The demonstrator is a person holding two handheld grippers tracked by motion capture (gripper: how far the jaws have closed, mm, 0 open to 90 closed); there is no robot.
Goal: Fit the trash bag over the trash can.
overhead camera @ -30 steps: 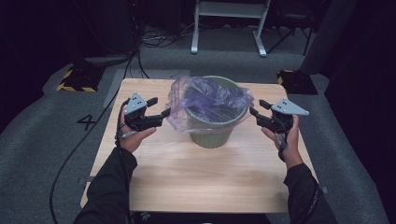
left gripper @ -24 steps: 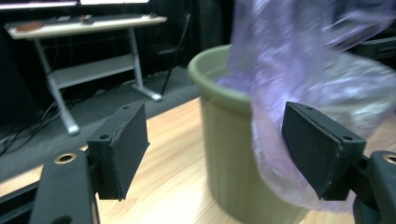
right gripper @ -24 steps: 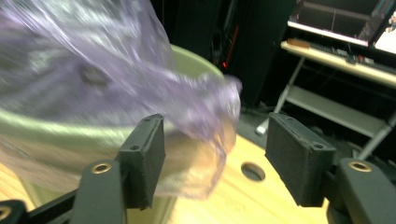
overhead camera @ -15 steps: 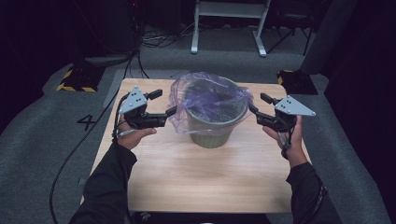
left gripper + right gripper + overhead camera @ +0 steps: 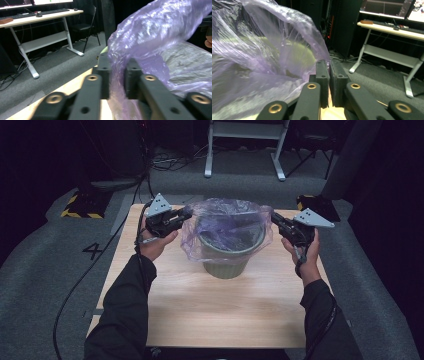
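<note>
A green bin [image 5: 227, 262] stands upright on the middle of the wooden table [image 5: 210, 315]. A translucent purple bag [image 5: 227, 217] sits in it, its mouth stretched wide above the rim. My left gripper [image 5: 188, 214] holds the bag's left edge. In the left gripper view the jaws [image 5: 117, 70] have just closed, with bag [image 5: 155, 32] film pinched between the pads. My right gripper [image 5: 274, 217] holds the right edge. Its jaws [image 5: 329, 66] have also just closed and stand nearly together on the bag's [image 5: 262, 37] rim.
A white-legged desk [image 5: 245, 150] stands on the floor beyond the table. A yellow-and-black striped block [image 5: 80, 205] lies on the floor at the left. The left gripper's cable [image 5: 100, 265] hangs off the table's left side. Another desk [image 5: 37, 15] and a chair [image 5: 85, 27] stand far off.
Both hands have risen and both grippers have shut on the bag's edges. The bag's mouth is now pulled open wider and higher over the bin.
</note>
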